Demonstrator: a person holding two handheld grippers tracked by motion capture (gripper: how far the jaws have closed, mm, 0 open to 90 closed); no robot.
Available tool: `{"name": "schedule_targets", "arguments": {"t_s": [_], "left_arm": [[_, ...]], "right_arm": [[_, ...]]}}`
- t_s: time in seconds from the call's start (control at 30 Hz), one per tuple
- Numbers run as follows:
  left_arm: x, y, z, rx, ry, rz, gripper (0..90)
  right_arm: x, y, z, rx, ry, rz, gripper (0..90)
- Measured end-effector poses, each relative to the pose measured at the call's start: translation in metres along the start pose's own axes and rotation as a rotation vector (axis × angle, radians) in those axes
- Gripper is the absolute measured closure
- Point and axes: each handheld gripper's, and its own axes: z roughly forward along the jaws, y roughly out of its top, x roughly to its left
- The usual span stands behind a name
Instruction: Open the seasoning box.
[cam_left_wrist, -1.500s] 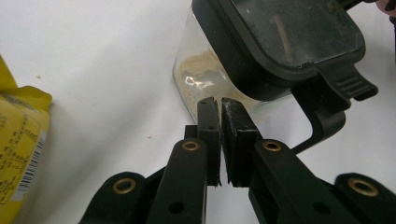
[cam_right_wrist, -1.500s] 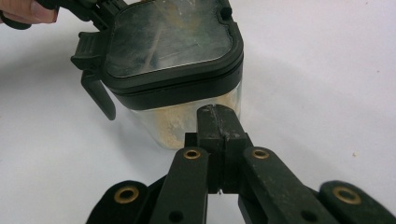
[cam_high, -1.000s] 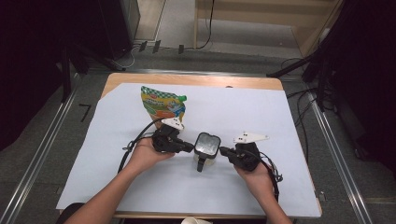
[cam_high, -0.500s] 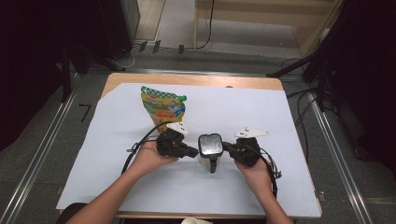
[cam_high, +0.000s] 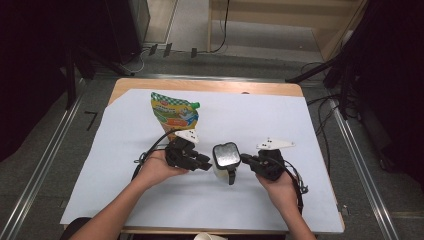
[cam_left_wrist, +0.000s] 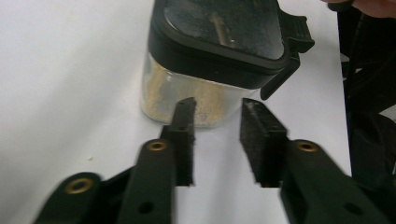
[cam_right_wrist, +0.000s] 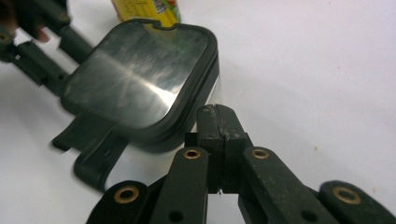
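Observation:
A clear square container (cam_high: 226, 159) with a black lid and tan powder inside stands on the white sheet between my two grippers. Its black clasp (cam_high: 231, 176) sticks out on the near side. My left gripper (cam_high: 206, 165) is just left of it; its jaws have just been opening and now stand apart with nothing between them (cam_left_wrist: 220, 106), short of the container's wall (cam_left_wrist: 187, 93). My right gripper (cam_high: 245, 159) is shut, its closed tips (cam_right_wrist: 217, 112) against the rim of the lid (cam_right_wrist: 135, 74), holding nothing.
A green and yellow printed pouch (cam_high: 175, 114) lies flat behind the left gripper, its edge visible beyond the lid (cam_right_wrist: 147, 7). The white sheet (cam_high: 310, 125) covers the wooden table. Cables trail from both grippers toward the person.
The left gripper's jaws have parted and come off the container's side. The container has shifted slightly to the right. The right gripper has stayed shut at the lid.

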Motion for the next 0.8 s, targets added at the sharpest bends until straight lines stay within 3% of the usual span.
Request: {"name": "schedule_targets", "arguments": {"t_s": [0.17, 0.33, 0.6, 0.8], "left_arm": [[0.004, -0.002, -0.003, -0.012, -0.007, -0.005, 51.6], [0.006, -0.003, -0.001, -0.001, -0.011, -0.013, 47.9], [0.007, -0.002, -0.005, -0.005, -0.007, -0.005, 44.0], [0.007, 0.000, -0.007, -0.005, -0.007, -0.020, 43.9]], "right_arm": [[0.006, -0.005, -0.016, 0.003, 0.009, 0.014, 90.0], [0.017, -0.013, -0.026, 0.008, 0.028, 0.004, 90.0], [0.038, -0.023, -0.030, 0.025, 0.076, -0.048, 90.0], [0.052, -0.024, -0.021, 0.033, 0.114, -0.073, 90.0]]}}
